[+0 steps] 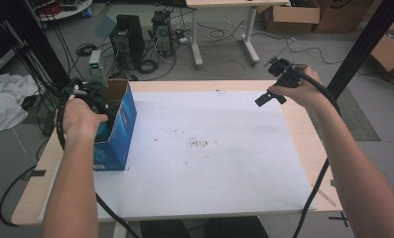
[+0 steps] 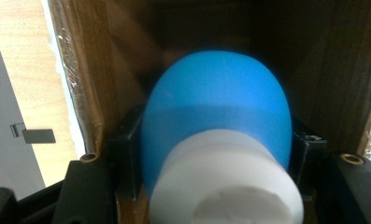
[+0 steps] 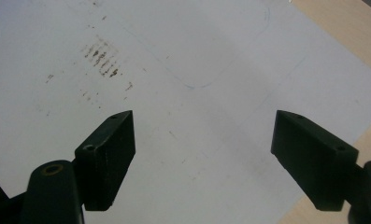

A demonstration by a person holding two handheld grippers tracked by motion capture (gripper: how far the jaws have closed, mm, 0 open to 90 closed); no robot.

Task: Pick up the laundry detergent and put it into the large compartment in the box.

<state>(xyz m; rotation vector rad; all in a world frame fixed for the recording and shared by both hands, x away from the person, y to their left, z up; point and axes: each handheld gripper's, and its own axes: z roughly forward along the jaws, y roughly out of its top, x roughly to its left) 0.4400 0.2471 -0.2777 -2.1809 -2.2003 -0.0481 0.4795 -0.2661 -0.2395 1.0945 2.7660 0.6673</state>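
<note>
- Left gripper [image 2: 216, 154] pinching blue bottle [image 2: 218, 112] inside cardboard box [image 1: 117, 124], far-left on table [image 1: 294, 124].
- Bottle's long axis along jaws: white cap [image 2: 225, 182] toward camera, rounded end deeper into box.
- Right gripper [image 3: 204, 154] spread wide, empty, above white sheet [image 3: 174, 56], far right.

Looked over every surface and found no legible text, brand or number. Noticed faint pale marks low on the blue box [image 1: 116, 144], left of frame, too blurred to read.

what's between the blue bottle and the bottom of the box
Nothing visible. The left hand-held gripper clamps the blue bottle inside the box; ahead of the bottle the left gripper view shows bare brown walls and dark, empty space.
</note>
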